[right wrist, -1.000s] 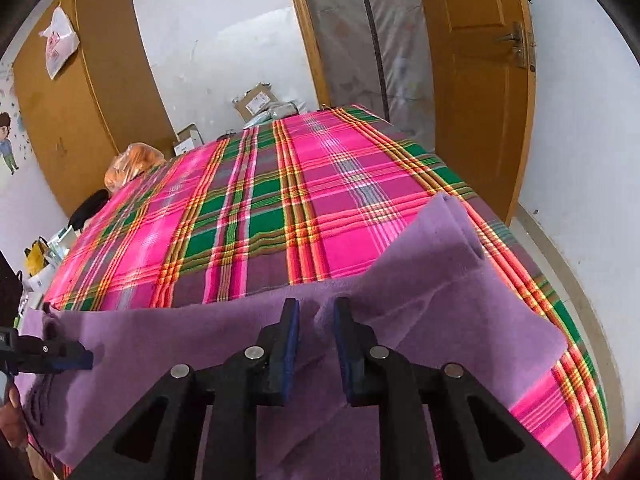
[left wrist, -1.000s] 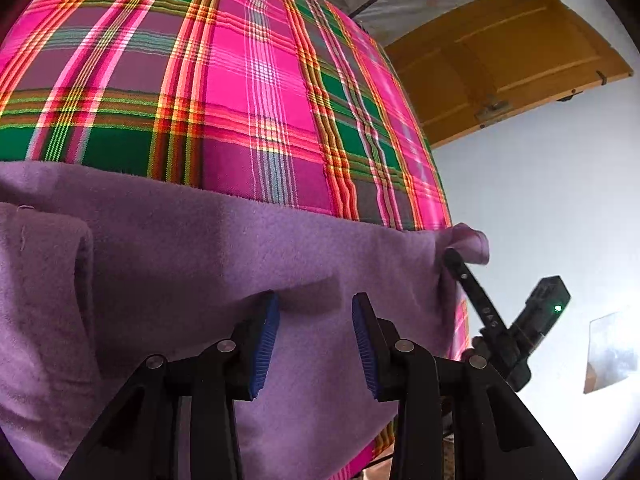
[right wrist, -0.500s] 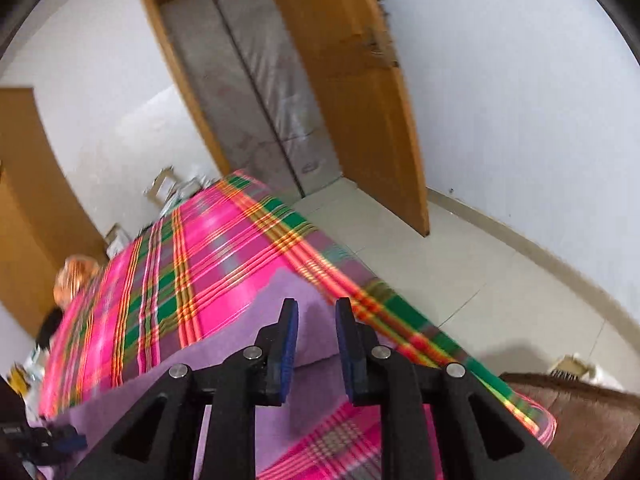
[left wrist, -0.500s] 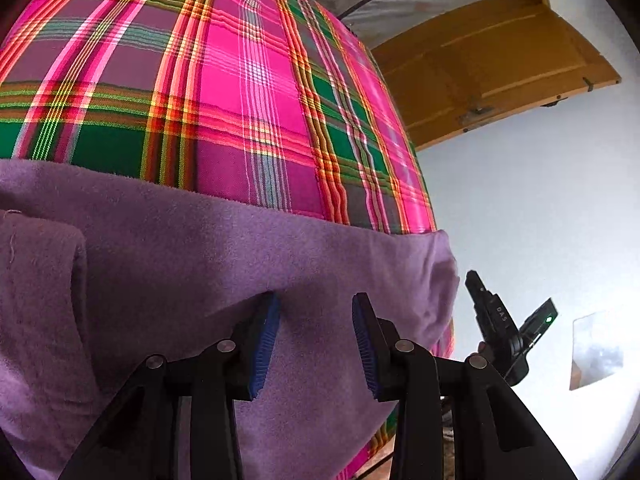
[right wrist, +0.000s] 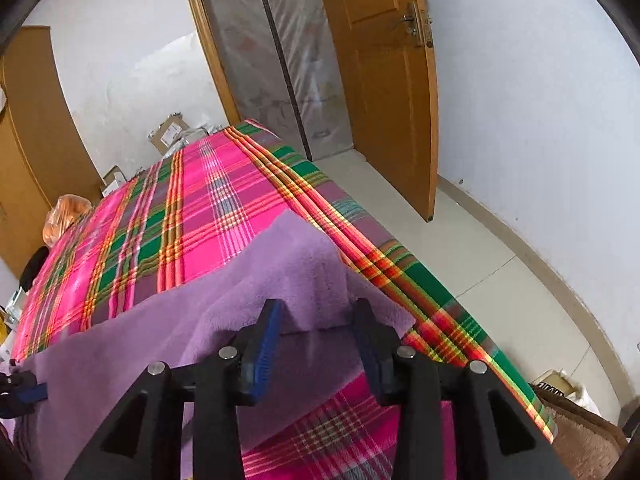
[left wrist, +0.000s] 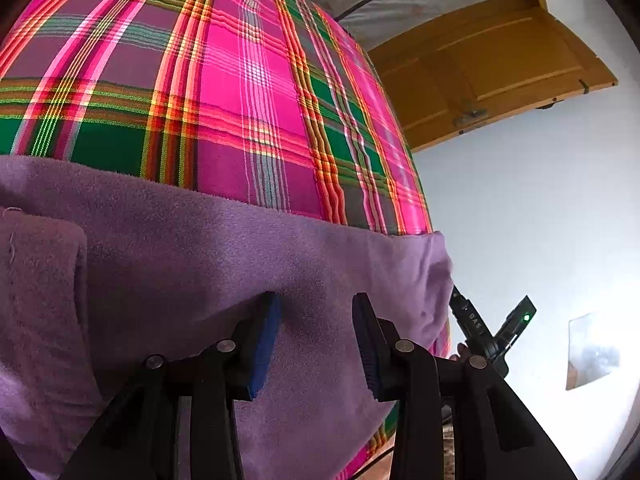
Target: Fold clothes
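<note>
the purple garment (left wrist: 208,264) lies across the near end of the bed (left wrist: 248,80), spread wide, with its right end raised in a soft peak (right wrist: 296,256) near the bed's edge. the left tool (left wrist: 316,340) hovers over the cloth, jaws apart, holding nothing. the right tool (right wrist: 316,336) is also spread, empty, at the peaked end. to fold well, i'd judge each tool should pinch a clean single edge, lift evenly, and keep the nap from bunching; which fold stage this is, i cannot tell.
</note>
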Demonstrator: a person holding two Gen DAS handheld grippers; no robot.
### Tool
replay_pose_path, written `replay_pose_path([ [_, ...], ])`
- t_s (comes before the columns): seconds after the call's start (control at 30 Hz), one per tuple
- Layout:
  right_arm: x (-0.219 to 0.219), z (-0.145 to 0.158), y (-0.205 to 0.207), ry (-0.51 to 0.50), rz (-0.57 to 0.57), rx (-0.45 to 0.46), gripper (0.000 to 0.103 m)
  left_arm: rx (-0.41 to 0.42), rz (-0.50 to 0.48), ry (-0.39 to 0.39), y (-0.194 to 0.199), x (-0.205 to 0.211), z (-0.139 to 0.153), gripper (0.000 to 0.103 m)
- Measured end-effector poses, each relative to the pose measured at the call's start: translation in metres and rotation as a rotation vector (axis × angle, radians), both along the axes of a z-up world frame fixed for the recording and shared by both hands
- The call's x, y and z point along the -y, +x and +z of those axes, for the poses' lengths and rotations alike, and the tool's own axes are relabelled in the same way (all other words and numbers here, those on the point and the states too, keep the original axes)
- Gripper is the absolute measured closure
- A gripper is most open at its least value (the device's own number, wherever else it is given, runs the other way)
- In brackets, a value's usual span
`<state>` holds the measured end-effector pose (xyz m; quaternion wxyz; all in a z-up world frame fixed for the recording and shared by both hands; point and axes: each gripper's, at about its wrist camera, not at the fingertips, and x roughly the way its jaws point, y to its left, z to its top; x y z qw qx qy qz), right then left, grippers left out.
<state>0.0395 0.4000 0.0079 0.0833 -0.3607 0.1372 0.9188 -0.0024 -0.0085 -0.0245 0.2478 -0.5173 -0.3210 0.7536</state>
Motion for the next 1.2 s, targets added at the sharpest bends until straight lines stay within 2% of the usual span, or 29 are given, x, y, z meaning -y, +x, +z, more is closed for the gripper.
replay_pose_path([
  [0.17,0.004,-0.001,-0.004,0.037,0.008,0.005,0.066,-0.001,0.005,-0.004,0.000,0.000,0.000,0.064],
  [0.23,0.005,-0.001,-0.005,0.048,0.006,0.007,0.084,0.001,0.007,-0.006,0.000,0.001,0.001,0.064],
  [0.3,0.000,-0.001,-0.004,0.035,0.007,0.003,0.094,0.001,0.009,-0.012,0.000,0.001,0.001,0.064],
  [0.6,-0.021,0.018,0.004,0.038,0.014,-0.012,0.095,-0.001,0.018,-0.032,0.005,0.000,0.004,0.064],
  [0.93,-0.027,0.025,0.001,0.087,0.088,0.122,0.093,0.014,0.029,-0.042,0.003,0.000,0.004,0.064],
  [1.03,-0.035,0.016,-0.001,0.086,0.043,0.173,0.091,0.017,0.032,-0.041,0.003,0.000,0.004,0.064],
  [1.1,-0.034,0.019,0.004,0.097,0.019,0.146,0.091,0.015,0.030,-0.042,0.003,0.000,0.004,0.064],
  [1.2,-0.031,0.024,0.009,0.174,-0.052,0.130,0.091,0.007,0.028,-0.051,0.003,-0.002,0.005,0.064],
])
